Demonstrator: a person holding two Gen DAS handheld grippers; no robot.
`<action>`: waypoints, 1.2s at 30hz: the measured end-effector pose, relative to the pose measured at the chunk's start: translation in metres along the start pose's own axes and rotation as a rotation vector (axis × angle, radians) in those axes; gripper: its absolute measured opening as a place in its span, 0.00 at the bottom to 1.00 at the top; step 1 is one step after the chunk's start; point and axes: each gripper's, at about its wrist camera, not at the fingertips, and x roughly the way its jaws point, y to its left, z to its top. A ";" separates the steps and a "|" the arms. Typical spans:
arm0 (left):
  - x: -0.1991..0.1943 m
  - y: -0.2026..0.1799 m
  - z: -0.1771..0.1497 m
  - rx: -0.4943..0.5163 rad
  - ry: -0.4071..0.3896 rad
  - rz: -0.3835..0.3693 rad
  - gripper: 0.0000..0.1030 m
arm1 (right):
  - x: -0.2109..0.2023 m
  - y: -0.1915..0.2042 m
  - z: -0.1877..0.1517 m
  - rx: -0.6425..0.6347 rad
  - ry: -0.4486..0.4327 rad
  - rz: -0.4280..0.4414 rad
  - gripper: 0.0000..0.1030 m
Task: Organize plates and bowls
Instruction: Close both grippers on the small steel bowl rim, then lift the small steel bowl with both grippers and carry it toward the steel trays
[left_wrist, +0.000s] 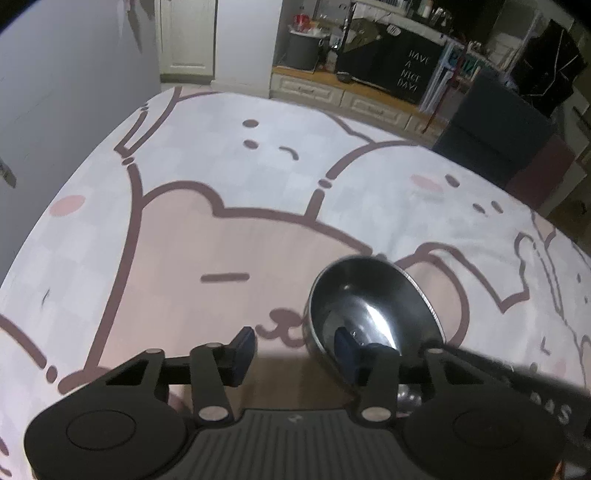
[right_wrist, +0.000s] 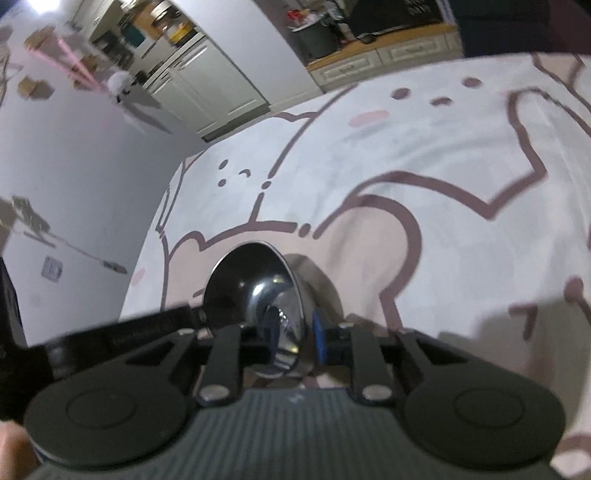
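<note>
Item 1, bedsheet (left_wrist: 229, 236): the largest thing I had in view, a pale spread printed with pink and white cartoon bears in brown outline, filling most of both cameras. It lay under everything I handled.

Item 2, wall (left_wrist: 66, 92): plain grey-white, bordering the sheet on the left of both views.

Item 3, cabinet run (left_wrist: 343, 94): cream drawer fronts with a wooden top, beyond the far edge of the sheet. A dark bag (left_wrist: 410, 70) lettered "HAVE A NICE DAY!" stood on it.

Item 4, right gripper (right_wrist: 293, 338): my right tongs were closed narrow on the rim of the steel bowl (right_wrist: 255, 284), one blue pad (right_wrist: 319, 338) against the outer wall, the other inside. The bowl was tilted steeply, its mouth turned left in that view, and it appeared raised off the sheet, though I could not tell for certain.

Item 5, left gripper (left_wrist: 291, 350): my left tongs stood wide. One blue pad (left_wrist: 243, 350) hung over bare sheet; the other sat inside the bowl's mouth, near its rim. I could not tell whether it touched the metal. The same bowl showed to the right of centre here, shiny inside, with the dark bar of the right gripper reaching its near rim.
</note>
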 end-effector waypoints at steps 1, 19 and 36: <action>0.000 0.000 -0.001 -0.002 0.005 -0.007 0.43 | 0.005 0.001 0.003 -0.017 0.000 -0.008 0.22; -0.005 -0.011 -0.001 -0.009 -0.022 -0.039 0.12 | 0.023 0.016 0.010 -0.210 0.040 -0.084 0.09; -0.087 -0.084 -0.024 0.050 -0.173 -0.141 0.11 | -0.077 -0.003 -0.003 -0.255 -0.057 -0.083 0.09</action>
